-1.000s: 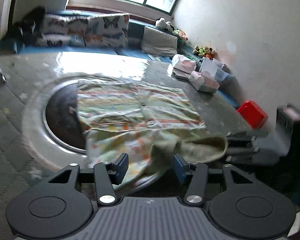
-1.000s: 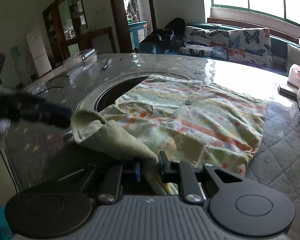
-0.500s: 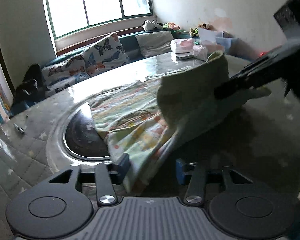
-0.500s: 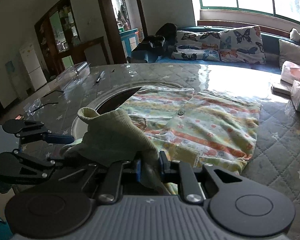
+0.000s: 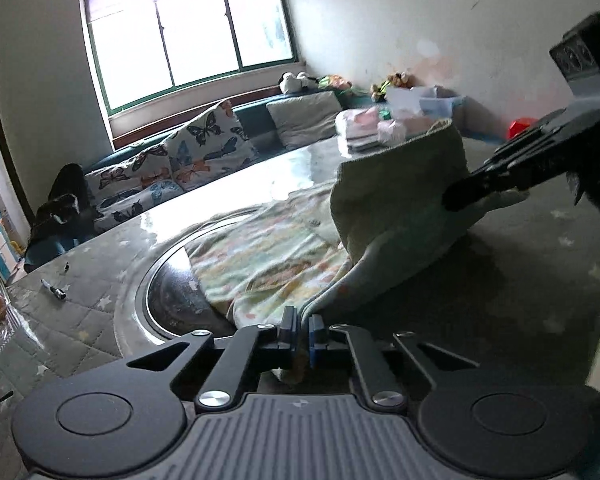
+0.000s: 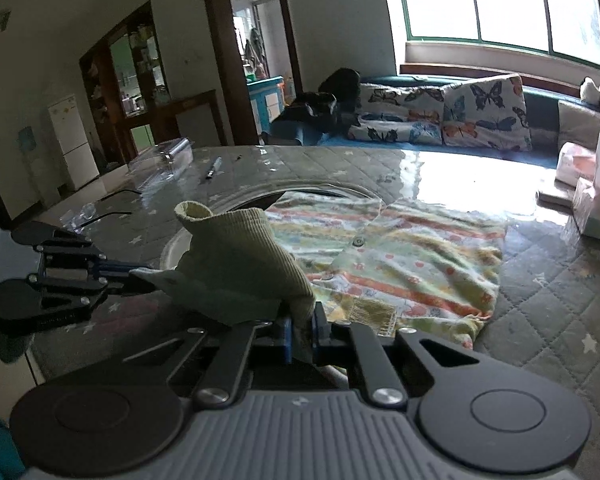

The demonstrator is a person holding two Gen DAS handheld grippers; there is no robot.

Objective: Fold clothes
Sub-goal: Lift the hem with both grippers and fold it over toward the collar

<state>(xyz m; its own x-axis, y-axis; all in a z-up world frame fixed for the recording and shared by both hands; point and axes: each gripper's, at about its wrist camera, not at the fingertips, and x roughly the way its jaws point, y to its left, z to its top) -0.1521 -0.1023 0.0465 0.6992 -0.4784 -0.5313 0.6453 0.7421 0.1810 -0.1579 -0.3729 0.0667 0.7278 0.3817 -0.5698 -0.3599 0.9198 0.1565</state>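
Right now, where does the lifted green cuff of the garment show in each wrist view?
Left wrist: green cuff upper right, raised, pinched by the right claw.
Right wrist: cuff centre-left, above its own claw.
Shared landmark: butterfly cushions under the window.

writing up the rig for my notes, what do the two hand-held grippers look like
Both look alike. The left hand-held gripper has black linkage arms with silver screw heads, blue finger pads, two black round discs and a grey ribbed body. The right hand-held gripper matches it; seen from the left camera, a grey block with a small green light sits on it. No cables or sleeves show.
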